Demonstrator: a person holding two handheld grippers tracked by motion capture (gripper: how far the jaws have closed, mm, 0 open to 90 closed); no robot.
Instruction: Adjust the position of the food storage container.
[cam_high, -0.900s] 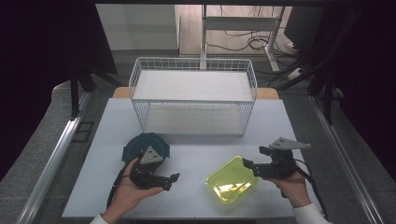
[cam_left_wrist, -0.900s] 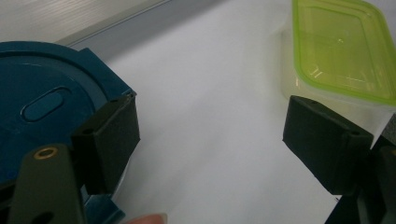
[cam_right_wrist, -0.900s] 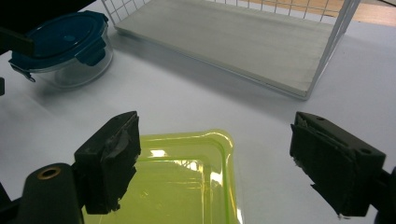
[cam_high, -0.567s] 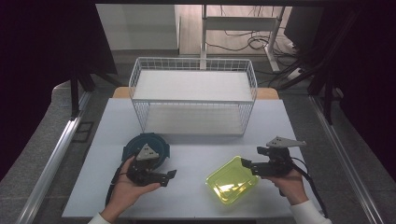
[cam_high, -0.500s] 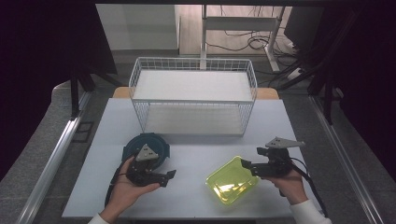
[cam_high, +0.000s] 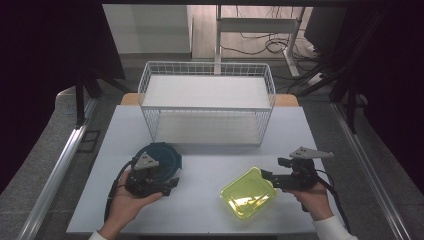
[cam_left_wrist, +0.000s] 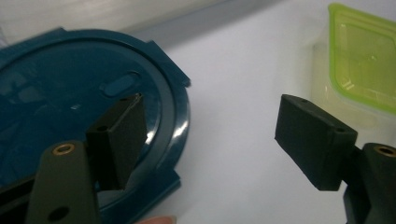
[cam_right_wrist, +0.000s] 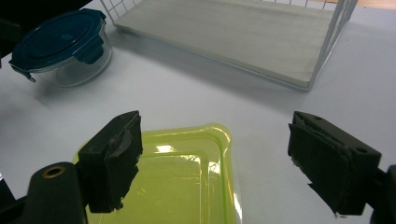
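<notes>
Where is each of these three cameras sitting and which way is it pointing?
High view: above the person's side, looking forward and down on the white table and wire basket; both hands, left gripper and right gripper show.
Left gripper view: rides the left gripper, looking between its open jaws at the round blue-lidded container.
Right gripper view: rides the right gripper, facing over the green container toward the basket.
Shared: both gripper views show both containers.
</notes>
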